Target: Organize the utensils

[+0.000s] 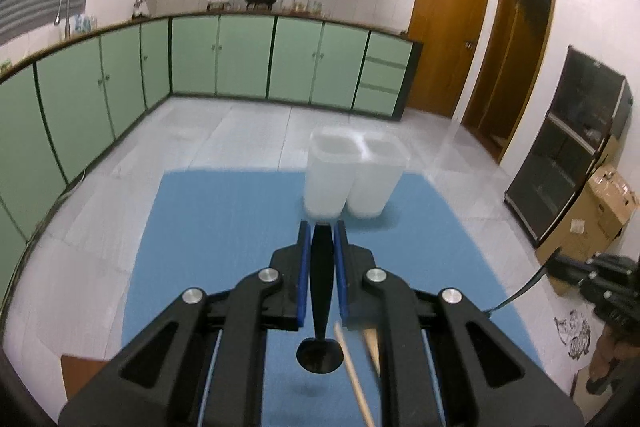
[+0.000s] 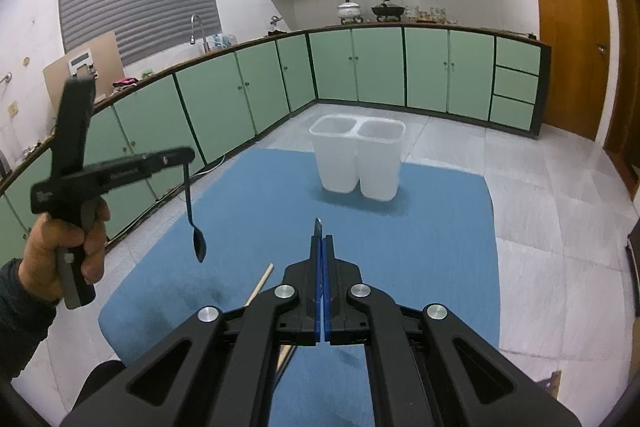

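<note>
- Black linkage arms fill the bottom of the left wrist view, and the left gripper (image 1: 322, 227) has its blue pads clamped on the handle of a black spoon (image 1: 321, 291) at lower centre.
- From the right wrist view the same left gripper (image 2: 176, 157) shows at left of frame, held up in the person's left hand (image 2: 66, 247); the spoon (image 2: 194, 215) hangs from it bowl downward, above the mat and not touching it.
- Blue pads of the right gripper (image 2: 322, 231) sit pressed together at lower centre of its own view, with nothing between them.
- Lying on the blue mat (image 2: 420, 247), a wooden chopstick (image 2: 260, 285) shows just left of the right gripper's arms; in the left wrist view, wooden chopsticks (image 1: 354, 375) run diagonally at bottom centre, partly hidden by the arm.
- Past the fingertips, at the mat's far edge in mid-frame, a white two-compartment utensil holder (image 2: 358, 157) stands upright; both compartments look empty.
- Green kitchen cabinets (image 2: 380, 67) curve along the upper half of the frame.
</note>
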Motion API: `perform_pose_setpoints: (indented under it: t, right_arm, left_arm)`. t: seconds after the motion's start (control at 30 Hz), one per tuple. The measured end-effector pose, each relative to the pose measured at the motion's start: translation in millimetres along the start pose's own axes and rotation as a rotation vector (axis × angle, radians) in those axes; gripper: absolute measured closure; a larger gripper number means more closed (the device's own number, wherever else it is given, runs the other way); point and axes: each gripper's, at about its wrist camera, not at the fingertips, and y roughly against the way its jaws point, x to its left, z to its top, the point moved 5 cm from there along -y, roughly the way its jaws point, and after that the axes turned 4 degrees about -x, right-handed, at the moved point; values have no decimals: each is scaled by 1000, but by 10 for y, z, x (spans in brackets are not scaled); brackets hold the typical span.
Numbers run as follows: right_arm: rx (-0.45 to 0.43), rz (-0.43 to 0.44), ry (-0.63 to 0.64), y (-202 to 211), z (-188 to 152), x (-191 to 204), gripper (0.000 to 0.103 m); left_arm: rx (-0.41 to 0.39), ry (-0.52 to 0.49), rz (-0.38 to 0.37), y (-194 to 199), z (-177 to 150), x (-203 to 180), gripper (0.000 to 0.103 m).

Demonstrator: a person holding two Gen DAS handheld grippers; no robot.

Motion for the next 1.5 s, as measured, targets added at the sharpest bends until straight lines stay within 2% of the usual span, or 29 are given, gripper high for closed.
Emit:
perform_pose_setpoints:
  t: [0.23,0.4,0.53,0.67,0.8,0.97,1.0,1.07,1.13,1.2,1.3,1.33,1.43,1.5]
  right_arm:
    - [-34,-8,30,-268,712,-83,102]
    - [-87,-26,34,-555,1304,-203,102]
    - [-111,-31,22,-876,1604,-338,102]
    - [-114,-42,9,-1272,1718,-500,102]
    - [-84,-47,-1,-1616,1602,-646,102]
    - [-43,-46,-8,-1870,1355,-744,102]
    - [-43,-44,-13,-1867,1342,-749,102]
    - [-52,-44,-10,-1775,1340,-729,100]
    - [-75,-44,-1,-1597,1373,-679,99]
    - [-98,-41,5,-1371,1402,-612,97]
    - [-135,-37,33,-864,1356,-430,96]
    - [-149,-35,39,-690,1299,-369,95]
    - [-176,-31,30,-146,961,-205,87]
    - [-175,-38,19,185,595,-72,81]
  left_arm:
    - [-136,-39,-30,-131,798,-279,92]
    - [-225,-46,-35,-462,1304,-455,93]
    - [-255,-39,-30,-854,1515,-503,92]
    - [-249,-37,-17,-1334,1505,-479,93]
    - [-218,-37,-6,-1740,1327,-410,92]
    - [-190,-47,-8,-1864,1037,-334,91]
    - [-194,-56,-1,-1820,1007,-345,89]
    - [-205,-64,2,-1715,1007,-326,80]
    - [-228,-64,0,-1489,1043,-322,64]
    - [-266,-73,-2,-1147,1098,-332,54]
    - [-290,-95,-11,-601,1068,-389,50]
    - [-297,-97,-8,-443,1029,-398,44]
    - [-310,-114,0,214,646,-408,35]
    - [-300,-111,3,545,316,-382,31]
